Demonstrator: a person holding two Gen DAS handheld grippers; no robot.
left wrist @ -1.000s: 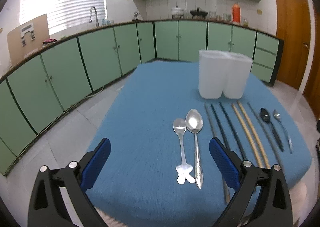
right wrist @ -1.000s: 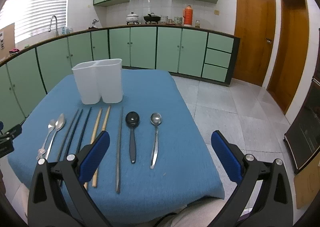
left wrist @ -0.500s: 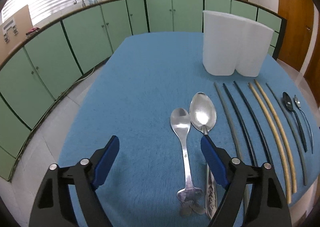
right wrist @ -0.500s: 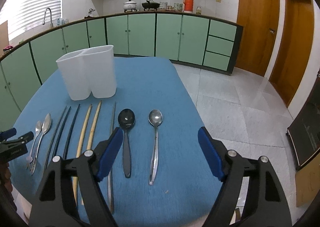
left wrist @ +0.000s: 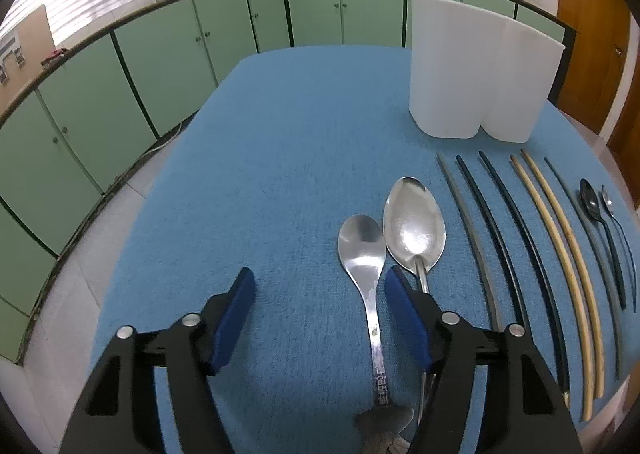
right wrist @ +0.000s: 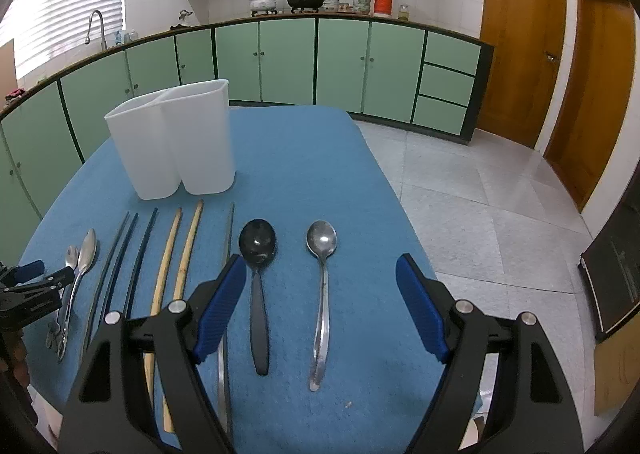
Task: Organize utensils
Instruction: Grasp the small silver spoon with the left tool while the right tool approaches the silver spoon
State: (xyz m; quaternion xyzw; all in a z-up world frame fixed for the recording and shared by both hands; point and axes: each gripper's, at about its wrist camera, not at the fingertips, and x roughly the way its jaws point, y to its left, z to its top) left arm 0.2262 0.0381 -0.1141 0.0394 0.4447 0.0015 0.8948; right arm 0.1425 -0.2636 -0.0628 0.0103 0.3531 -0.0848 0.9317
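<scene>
Two spoons lie just ahead of the left hand-held gripper [left wrist: 318,318], which is spread wide and grasps nothing. The small spoon [left wrist: 366,254] has its handle running back between the fingers, close to the right finger; the large spoon [left wrist: 414,228] has its handle passing under that finger. Beyond, to the right, stands the white holder [left wrist: 480,70] on the blue table [left wrist: 280,158]. A clean pick probably needs a shift so only one handle sits between the pads, closing low on the neck.

From the right wrist, the right hand-held gripper [right wrist: 320,306] is also released and empty. The steel spoon [right wrist: 322,294] lies between its fingers, the black spoon [right wrist: 258,282] just inside the left finger. The chopsticks [right wrist: 180,254] lie further left. Centring on one handle avoids dragging its neighbour.
</scene>
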